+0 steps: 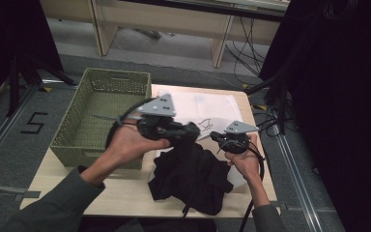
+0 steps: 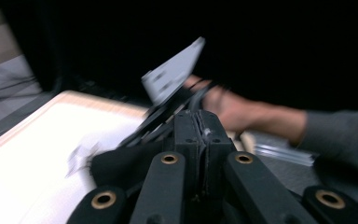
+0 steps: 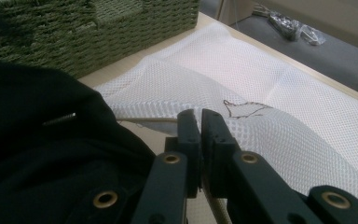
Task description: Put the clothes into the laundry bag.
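Black garment [image 1: 193,174] below left gripper [image 1: 189,131], beside right gripper [image 1: 216,137].

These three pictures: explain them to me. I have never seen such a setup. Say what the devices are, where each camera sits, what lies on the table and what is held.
A person holds two hand-held grippers. The high view looks down on the table; the other two views ride on the grippers.

On the table: a green basket, a white mesh bag and a black garment.

The left gripper is shut, seemingly on the garment. The right gripper looks shut on the bag's edge.
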Action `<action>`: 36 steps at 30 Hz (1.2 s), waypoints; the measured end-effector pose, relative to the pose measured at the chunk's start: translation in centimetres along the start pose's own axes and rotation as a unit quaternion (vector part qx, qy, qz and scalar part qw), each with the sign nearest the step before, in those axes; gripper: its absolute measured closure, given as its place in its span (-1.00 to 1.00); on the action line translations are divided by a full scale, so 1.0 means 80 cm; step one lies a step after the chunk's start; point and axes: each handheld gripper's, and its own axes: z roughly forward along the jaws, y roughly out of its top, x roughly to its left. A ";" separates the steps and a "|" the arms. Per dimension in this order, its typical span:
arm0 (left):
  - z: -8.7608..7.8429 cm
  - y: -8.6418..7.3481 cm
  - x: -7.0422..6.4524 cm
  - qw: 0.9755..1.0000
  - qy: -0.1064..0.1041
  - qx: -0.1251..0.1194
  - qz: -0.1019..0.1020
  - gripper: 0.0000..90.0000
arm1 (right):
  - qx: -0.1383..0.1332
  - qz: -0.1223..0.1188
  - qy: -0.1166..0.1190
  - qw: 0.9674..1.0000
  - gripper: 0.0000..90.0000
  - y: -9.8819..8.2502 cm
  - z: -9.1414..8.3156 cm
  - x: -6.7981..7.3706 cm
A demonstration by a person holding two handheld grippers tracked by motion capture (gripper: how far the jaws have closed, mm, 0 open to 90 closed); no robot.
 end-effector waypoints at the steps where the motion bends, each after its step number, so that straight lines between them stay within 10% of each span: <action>1: 0.010 0.003 -0.005 1.000 -0.008 -0.006 -0.006 0.94 | 0.001 -0.002 0.001 1.000 0.94 0.000 -0.001 -0.001; 11: 0.080 -0.036 -0.004 0.997 -0.051 0.019 -0.063 0.94 | -0.003 0.016 0.013 1.000 0.94 -0.004 -0.004 -0.007; 16: 0.120 -0.078 0.012 0.996 -0.030 0.057 -0.065 0.93 | -0.009 0.021 0.010 1.000 0.94 -0.004 -0.004 -0.007; 18: 0.135 -0.095 0.017 0.992 -0.026 0.075 -0.094 0.93 | -0.011 0.023 0.010 1.000 0.94 -0.005 -0.003 -0.006; 27: 0.204 -0.137 0.018 0.986 -0.027 0.119 -0.114 0.92 | -0.012 0.026 0.012 1.000 0.94 -0.004 -0.004 -0.006; 36: 0.191 -0.125 0.011 0.987 -0.042 0.118 -0.100 0.69 | -0.017 0.025 0.011 0.999 0.94 -0.005 -0.004 -0.006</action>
